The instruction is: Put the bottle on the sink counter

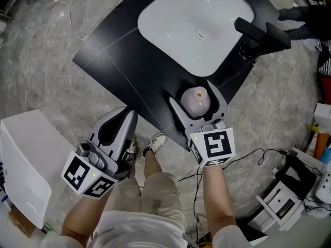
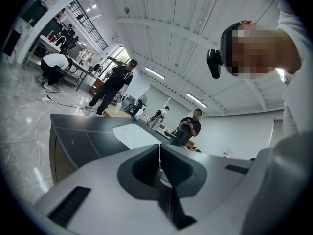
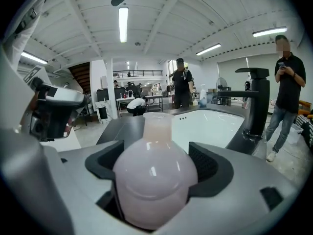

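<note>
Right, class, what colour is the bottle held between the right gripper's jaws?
The bottle is pale, milky pink, slightly peachier at the neck; clearest in the right gripper view.

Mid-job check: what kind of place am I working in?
Likely an open workshop or lab hall, not a bathroom: the sink counter stands free on a stone floor, people stand by work tables beyond, and cables trail across the floor.
</note>
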Motion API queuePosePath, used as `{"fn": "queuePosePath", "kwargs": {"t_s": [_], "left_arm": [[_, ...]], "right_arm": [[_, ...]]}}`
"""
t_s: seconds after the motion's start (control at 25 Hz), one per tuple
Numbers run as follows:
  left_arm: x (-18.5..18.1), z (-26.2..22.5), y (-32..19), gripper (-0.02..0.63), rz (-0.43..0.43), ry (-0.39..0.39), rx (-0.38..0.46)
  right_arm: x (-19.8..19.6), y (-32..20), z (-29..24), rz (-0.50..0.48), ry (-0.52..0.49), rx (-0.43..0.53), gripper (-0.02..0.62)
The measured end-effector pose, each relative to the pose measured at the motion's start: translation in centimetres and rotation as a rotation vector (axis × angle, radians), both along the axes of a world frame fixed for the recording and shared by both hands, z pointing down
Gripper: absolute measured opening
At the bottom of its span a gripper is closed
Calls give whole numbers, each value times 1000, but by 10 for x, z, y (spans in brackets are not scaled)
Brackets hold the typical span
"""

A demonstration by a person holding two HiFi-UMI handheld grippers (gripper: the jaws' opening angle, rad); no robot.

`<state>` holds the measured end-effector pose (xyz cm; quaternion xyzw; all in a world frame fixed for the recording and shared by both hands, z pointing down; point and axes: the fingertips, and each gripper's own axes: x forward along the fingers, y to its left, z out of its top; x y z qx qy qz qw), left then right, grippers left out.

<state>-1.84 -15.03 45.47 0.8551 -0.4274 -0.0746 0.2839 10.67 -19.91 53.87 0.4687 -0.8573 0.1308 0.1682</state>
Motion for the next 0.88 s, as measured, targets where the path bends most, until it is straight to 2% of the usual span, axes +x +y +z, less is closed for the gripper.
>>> {"fn": "queuePosePath", "kwargs": {"t_s": [0.88], "left_arm": [[3, 4, 0, 15, 13, 15, -9]], "right_arm": [[-8, 0, 17, -46, 113, -68, 419]]}}
